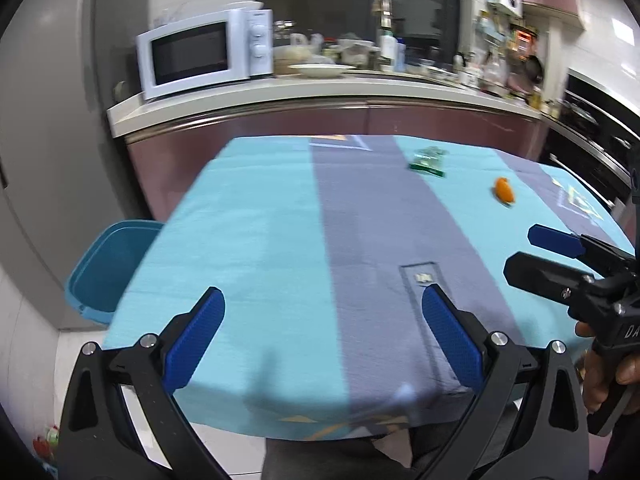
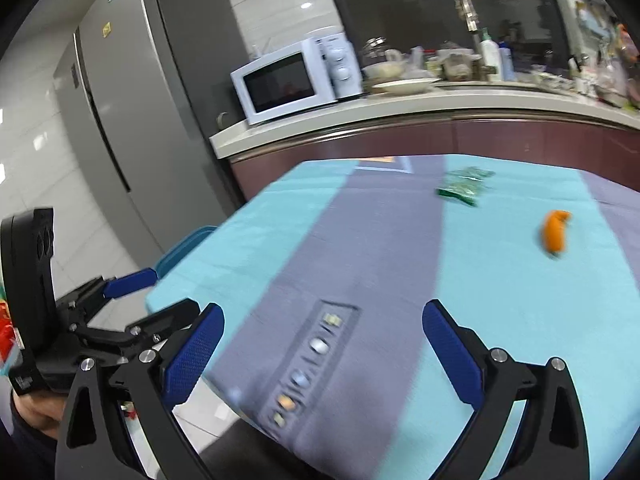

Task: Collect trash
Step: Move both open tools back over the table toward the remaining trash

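a tall grey fridge (image 2: pixel 132 92) stands at the left, beside a kitchen counter (image 1: pixel 320 94) that carries a white microwave (image 1: pixel 204 54) and many blurred dishes. in front of the counter is the worktop (image 1: pixel 256 248), covered with a light blue and grey striped cloth. a blue bin (image 1: pixel 108 264) stands on the floor just beside the left edge of the worktop. the left gripper (image 1: pixel 323 322) is over the near edge of the worktop, its blue fingers (image 1: pixel 196 336) spread wide apart with nothing between them. the right gripper (image 2: pixel 323 340) is near it on the right, also wide open and empty. on the far part of the cloth lies a green wrapper (image 1: pixel 428 162), and well apart from it, to the right, an orange piece of trash (image 1: pixel 505 190). both are blurred.
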Demonstrator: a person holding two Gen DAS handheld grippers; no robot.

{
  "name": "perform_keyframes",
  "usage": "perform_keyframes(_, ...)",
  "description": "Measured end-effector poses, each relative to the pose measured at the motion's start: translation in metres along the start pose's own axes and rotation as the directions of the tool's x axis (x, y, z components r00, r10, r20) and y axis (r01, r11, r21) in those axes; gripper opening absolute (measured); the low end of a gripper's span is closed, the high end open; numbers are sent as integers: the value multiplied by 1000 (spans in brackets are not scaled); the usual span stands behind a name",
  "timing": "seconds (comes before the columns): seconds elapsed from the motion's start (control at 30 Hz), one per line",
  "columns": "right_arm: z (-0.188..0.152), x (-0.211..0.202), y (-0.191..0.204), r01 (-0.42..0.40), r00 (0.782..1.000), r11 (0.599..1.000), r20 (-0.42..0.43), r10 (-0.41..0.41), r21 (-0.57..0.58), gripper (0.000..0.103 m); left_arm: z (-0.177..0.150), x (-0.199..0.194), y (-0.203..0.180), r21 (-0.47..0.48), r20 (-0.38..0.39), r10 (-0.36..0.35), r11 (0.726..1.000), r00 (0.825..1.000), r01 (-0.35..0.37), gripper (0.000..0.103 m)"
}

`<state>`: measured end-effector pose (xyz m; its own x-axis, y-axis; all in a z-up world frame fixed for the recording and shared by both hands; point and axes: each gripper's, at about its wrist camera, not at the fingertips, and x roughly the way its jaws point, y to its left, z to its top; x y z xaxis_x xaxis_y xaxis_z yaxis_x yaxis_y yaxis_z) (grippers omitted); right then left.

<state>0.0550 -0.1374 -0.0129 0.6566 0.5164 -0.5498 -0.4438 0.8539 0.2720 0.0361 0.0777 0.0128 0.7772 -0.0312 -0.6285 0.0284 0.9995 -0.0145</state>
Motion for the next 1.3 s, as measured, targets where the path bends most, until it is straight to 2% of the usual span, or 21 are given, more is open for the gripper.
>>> perform_keyframes(0.17,-17,-30,-26,103,994,994,21,-104,48,96,-1,1,-25,7,3,-54,999,999,54,97)
perform_keyframes(0.47,-33,-66,-64,252,965,960,47,-259,119,96,10,5,-52,45,34,-109,993,993,108,97)
perform_keyframes(0.77,-37,-81,-78,328,937,933,74,-341,145,96,17,13,-65,61,56,-144,988,988,140,97)
perform_keyframes(1.3,-12,-62,-87,382,914,916,99,-394,121,96,47,44,-84,113,88,-137,985,987,127,97)
